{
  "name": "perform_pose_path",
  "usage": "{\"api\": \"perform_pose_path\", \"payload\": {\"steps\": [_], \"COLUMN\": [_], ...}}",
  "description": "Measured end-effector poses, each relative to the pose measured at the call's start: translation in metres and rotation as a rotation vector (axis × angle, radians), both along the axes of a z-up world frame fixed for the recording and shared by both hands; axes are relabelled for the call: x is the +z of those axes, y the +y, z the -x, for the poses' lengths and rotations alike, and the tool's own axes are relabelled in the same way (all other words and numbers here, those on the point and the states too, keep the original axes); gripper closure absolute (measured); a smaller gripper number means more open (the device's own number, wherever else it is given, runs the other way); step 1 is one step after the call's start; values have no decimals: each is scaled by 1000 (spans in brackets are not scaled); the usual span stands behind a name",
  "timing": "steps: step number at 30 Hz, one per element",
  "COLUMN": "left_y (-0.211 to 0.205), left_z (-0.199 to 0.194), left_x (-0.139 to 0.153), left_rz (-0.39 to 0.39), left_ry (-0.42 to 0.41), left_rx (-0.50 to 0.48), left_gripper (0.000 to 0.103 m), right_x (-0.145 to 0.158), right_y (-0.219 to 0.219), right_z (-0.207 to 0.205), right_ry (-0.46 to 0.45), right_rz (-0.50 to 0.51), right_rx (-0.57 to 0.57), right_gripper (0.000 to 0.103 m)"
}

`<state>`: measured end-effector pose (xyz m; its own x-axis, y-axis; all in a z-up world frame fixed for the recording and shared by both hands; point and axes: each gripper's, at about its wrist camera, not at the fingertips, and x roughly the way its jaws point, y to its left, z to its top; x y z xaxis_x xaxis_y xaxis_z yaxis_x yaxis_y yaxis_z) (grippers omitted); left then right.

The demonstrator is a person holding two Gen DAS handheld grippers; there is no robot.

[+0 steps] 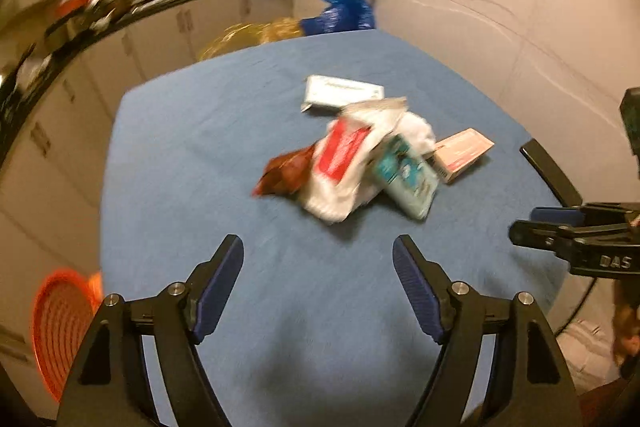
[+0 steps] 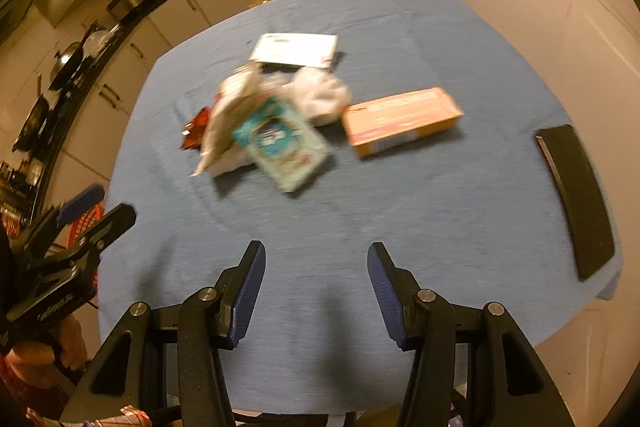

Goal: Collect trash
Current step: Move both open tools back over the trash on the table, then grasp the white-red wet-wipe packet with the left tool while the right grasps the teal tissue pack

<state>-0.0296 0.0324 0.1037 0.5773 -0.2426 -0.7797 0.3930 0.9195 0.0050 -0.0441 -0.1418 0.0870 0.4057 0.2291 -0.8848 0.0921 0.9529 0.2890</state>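
Both grippers hover low over the near edge of the blue table (image 1: 180,155), fingers spread and holding nothing: the left gripper (image 1: 318,259) and the right gripper (image 2: 316,267) both aim at the trash pile (image 2: 264,123) mid-table, well apart from either.

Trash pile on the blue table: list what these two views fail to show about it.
- Print on the teal packet, white bag and orange box: motion blur in both views makes it unreadable.
- Red wrapper: mostly hidden behind the white bag in the right wrist view.
- Orange basket: cut off by the table edge and the left tool.
- Far white box: near edge covered by the pile.
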Motion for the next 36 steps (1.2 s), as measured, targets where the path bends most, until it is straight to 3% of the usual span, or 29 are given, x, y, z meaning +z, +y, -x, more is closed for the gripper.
{"api": "perform_pose_path", "payload": {"steps": [5,10,18,20,21,22,26,31,36], "left_y": [-37,-53,-66,-67,-67,-65,-51,-20,21], "left_z": [-31,-64,-115,-117,-118,-119,-110,-83,-50], "left_x": [-10,-15,-41,-47,-49,-51,-43,-22,-12], "left_rz": [-107,-153,-109,-106,-98,-85,-6,125,249], "left_ry": [-54,-90,41,53,66,79,73,84,124], "left_rx": [-50,-74,-111,-95,-81,-68,-6,47,123], "left_gripper": [27,27,27,37,57,62,62,62,62], "right_x": [-1,-1,-3,-5,-6,-6,-9,-9,-12], "right_y": [-32,-57,-83,-87,-87,-88,-76,-35,7], "right_z": [3,3,-2,-6,-8,-11,-26,-47,-71], "right_ry": [8,12,20,25,25,27,21,-24,-81], "right_rz": [5,9,11,6,3,-4,-24,-19,4], "right_rx": [-28,-48,-67,-67,-66,-64,-6,167,326], "right_gripper": [46,46,46,46,46,46,46,46,37]}}
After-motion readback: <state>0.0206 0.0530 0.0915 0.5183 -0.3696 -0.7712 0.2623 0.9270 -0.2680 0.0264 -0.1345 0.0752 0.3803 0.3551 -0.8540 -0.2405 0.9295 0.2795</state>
